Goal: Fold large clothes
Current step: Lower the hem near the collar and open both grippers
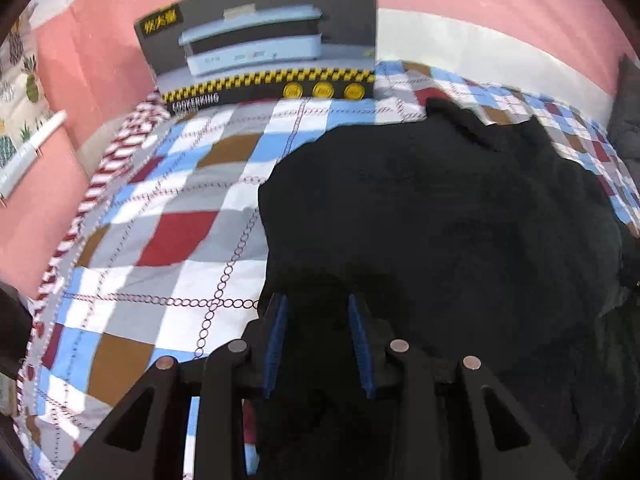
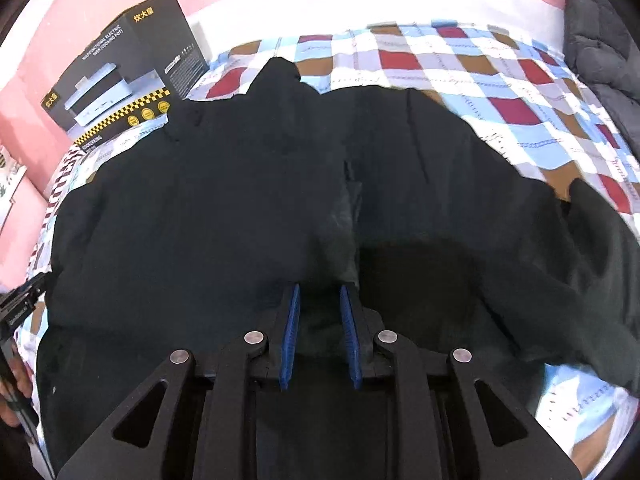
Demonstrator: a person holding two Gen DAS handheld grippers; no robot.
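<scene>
A large black garment [image 1: 440, 216] lies spread on a checkered bedsheet [image 1: 168, 248]. My left gripper [image 1: 318, 300] is open, its blue pads apart, over the garment's near left edge. In the right wrist view the same garment [image 2: 224, 184] fills the middle of the bed, with a sleeve [image 2: 600, 264] trailing to the right. My right gripper [image 2: 319, 290] is open, just above the garment's near middle, with dark cloth showing between the pads. Whether either gripper touches the cloth is not clear.
A dark appliance box [image 1: 264, 40] stands at the bed's far left against the pink wall [image 1: 100, 40]; it also shows in the right wrist view [image 2: 120, 76]. A grey quilted cover [image 2: 600, 40] lies at the far right. The other gripper's edge [image 2: 16, 320] shows at left.
</scene>
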